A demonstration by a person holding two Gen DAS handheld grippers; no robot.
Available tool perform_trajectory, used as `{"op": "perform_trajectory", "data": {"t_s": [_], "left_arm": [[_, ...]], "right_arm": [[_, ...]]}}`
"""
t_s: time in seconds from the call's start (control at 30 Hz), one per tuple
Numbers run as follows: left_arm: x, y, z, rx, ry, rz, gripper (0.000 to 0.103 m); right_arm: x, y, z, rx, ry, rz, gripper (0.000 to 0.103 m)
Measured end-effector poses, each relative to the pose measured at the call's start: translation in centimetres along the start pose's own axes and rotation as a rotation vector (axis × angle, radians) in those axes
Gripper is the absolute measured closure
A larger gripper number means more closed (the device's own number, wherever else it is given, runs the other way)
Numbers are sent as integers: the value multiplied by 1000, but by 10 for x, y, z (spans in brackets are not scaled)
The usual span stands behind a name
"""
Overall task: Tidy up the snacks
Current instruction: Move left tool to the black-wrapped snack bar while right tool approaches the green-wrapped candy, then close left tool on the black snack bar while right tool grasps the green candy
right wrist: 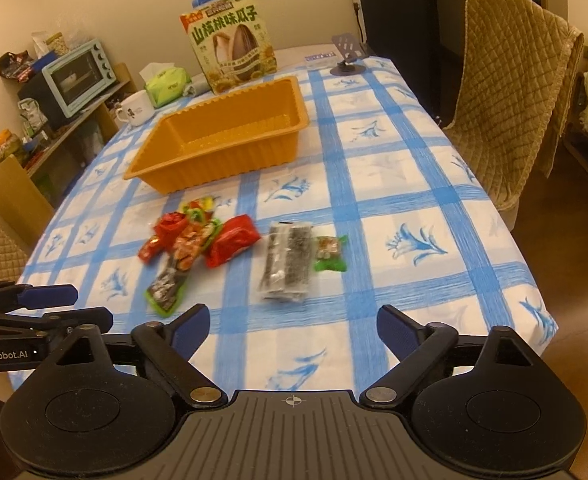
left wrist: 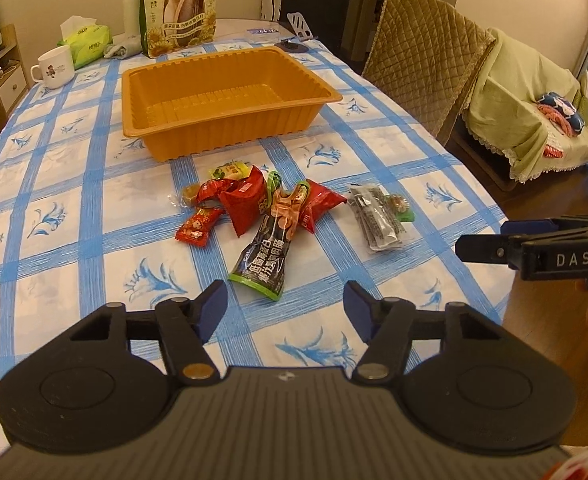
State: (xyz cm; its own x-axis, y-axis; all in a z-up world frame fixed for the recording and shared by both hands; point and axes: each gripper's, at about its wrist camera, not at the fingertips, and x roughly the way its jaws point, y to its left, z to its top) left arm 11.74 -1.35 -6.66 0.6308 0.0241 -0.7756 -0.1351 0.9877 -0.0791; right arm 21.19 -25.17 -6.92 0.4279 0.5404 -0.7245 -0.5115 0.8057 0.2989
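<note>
a: from the left wrist first. where does it stand?

b: the left claw (left wrist: 285, 307) is spread wide and holds nothing, hovering low over the checked surface (left wrist: 374, 152). just ahead of it lies the long black snack pouch (left wrist: 262, 255) with a green hem, at the near end of a heap of red packets (left wrist: 249, 200). the dark seaweed pack (left wrist: 376, 218) lies a little apart to the right. the orange tray (left wrist: 229, 98) sits beyond the heap, with nothing in it that i can see.

a: so no snack is sorted yet?

b: that's my reading. this looks like the opening reach, with the first pick still to be made.

a: and the right wrist view?

b: the right claw (right wrist: 291, 330) is also spread and holds nothing. the seaweed pack (right wrist: 287, 266) lies nearly straight ahead of it, with a small green-edged packet (right wrist: 330, 254) touching its right side. the tray (right wrist: 221, 132) stands further off, up and to the left.

a: what does the next move call for?

b: likely each claw drops on its nearest pack. the film is thin and flat, so the fingers must come right down to the cloth, pinch an edge, then carry it over the tray's rim.
</note>
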Motion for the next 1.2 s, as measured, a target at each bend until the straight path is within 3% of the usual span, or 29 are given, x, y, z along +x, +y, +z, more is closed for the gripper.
{"op": "perform_trajectory", "data": {"t_s": [0.43,0.77,1.2], "left_arm": [[62,-3,34,25,36,36,65],[95,-5,49,28,75,61,70],[92,-8,52,11,59,73,78]], "right_arm": [[38,-34,30,-15,29,6,29],[54,-53,44,-17,50,17,32],[74,-56,55,-43,76,51,36]]}}
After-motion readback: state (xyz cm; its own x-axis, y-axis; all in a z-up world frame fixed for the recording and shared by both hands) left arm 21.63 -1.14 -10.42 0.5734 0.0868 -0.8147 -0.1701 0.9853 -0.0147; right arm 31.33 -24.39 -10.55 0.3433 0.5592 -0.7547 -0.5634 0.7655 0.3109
